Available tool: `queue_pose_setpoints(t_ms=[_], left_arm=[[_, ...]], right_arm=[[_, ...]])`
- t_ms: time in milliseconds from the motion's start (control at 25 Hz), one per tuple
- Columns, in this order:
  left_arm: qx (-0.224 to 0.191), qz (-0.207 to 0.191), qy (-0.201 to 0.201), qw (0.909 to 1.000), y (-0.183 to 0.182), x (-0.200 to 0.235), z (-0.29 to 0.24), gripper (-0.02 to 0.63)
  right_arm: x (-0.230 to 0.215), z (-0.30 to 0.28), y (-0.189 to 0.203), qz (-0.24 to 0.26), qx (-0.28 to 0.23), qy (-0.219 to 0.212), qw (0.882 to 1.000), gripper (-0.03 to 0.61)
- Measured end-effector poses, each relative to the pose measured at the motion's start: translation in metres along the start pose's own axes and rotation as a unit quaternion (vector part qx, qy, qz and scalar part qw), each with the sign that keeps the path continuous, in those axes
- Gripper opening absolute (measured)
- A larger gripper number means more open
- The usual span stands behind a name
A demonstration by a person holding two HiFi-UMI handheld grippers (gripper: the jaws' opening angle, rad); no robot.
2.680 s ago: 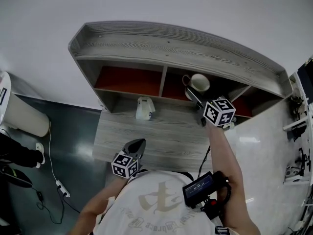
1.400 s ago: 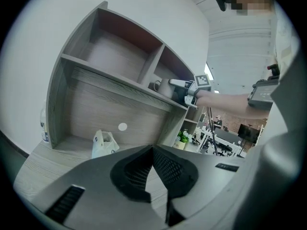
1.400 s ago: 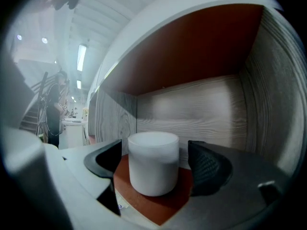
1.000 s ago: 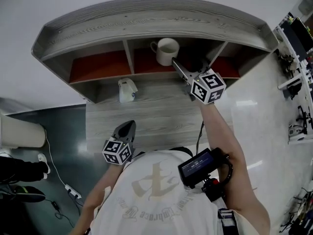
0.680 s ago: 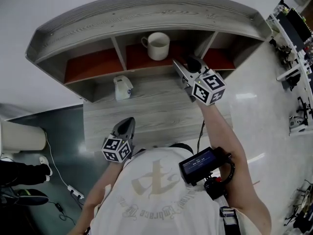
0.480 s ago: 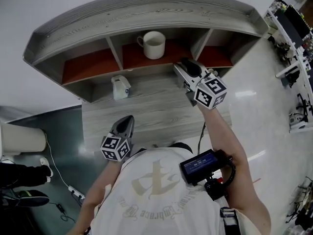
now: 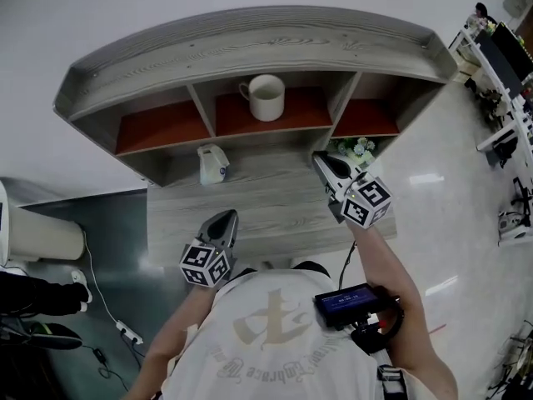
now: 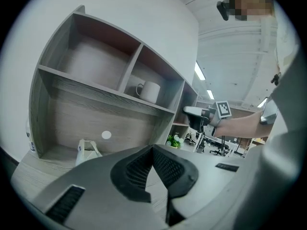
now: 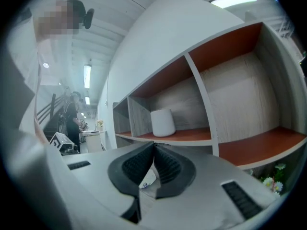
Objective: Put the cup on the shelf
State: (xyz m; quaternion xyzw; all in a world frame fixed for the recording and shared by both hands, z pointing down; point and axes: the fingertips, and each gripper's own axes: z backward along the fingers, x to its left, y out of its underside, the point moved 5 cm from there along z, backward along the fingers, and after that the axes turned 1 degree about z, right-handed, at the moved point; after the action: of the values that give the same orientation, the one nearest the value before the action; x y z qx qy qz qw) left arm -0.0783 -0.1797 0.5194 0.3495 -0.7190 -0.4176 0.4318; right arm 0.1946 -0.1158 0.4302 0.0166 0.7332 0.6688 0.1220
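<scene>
While the cup (image 7: 266, 97) is standing upright in the shelf's (image 7: 250, 36) middle bay, ahead of and above the right gripper (image 7: 320, 160) and well apart from it, that gripper is hanging over the desk (image 7: 266, 215). Its jaws have just been closing and are meeting tip to tip with nothing between them. Looking along those jaws, the cup is showing just above the tips, with nothing touching it. The left gripper (image 7: 228, 218) is hovering nearer the person, likewise clenched and empty, with the cup lying ahead of it and off to its right.

Judging by this, the placing is looking finished, and the step in hand is getting the right gripper clear. Doing that well is coming down to keeping the jaws together and backing straight away from the bay, not swinging sideways. The plant (image 7: 356, 150) is sitting just to that gripper's right and the bay's divider is standing close ahead. The white object (image 7: 211, 163) ahead of the left gripper is calling for no attention.
</scene>
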Motion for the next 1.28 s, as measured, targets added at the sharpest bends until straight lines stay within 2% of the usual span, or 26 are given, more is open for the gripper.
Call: queue_pose_setpoints(t_ms=[320,520,800,1280], left_arm=[[-0.024,0.004,-0.011,0.9996,-0.019,-0.013,-0.007,0.002],[-0.031,0.0,-0.013,0.9994,-0.026,-0.023,-0.015,0.002],[-0.03,0.004,-0.019,0.9994,-0.024,-0.037,-0.028,0.002],[-0.028,0.008,-0.037,0.9989,-0.02,-0.055,-0.046,0.002]], right_arm=[[0.01,0.017,0.035,0.001,0.043,-0.053,0.998,0.003],[0.014,0.027,0.052,-0.011,0.044,-0.075,0.996,0.002],[0.014,0.04,0.064,-0.03,0.052,-0.084,0.995,0.002],[-0.006,0.046,0.06,-0.036,0.054,-0.104,0.992,0.002]])
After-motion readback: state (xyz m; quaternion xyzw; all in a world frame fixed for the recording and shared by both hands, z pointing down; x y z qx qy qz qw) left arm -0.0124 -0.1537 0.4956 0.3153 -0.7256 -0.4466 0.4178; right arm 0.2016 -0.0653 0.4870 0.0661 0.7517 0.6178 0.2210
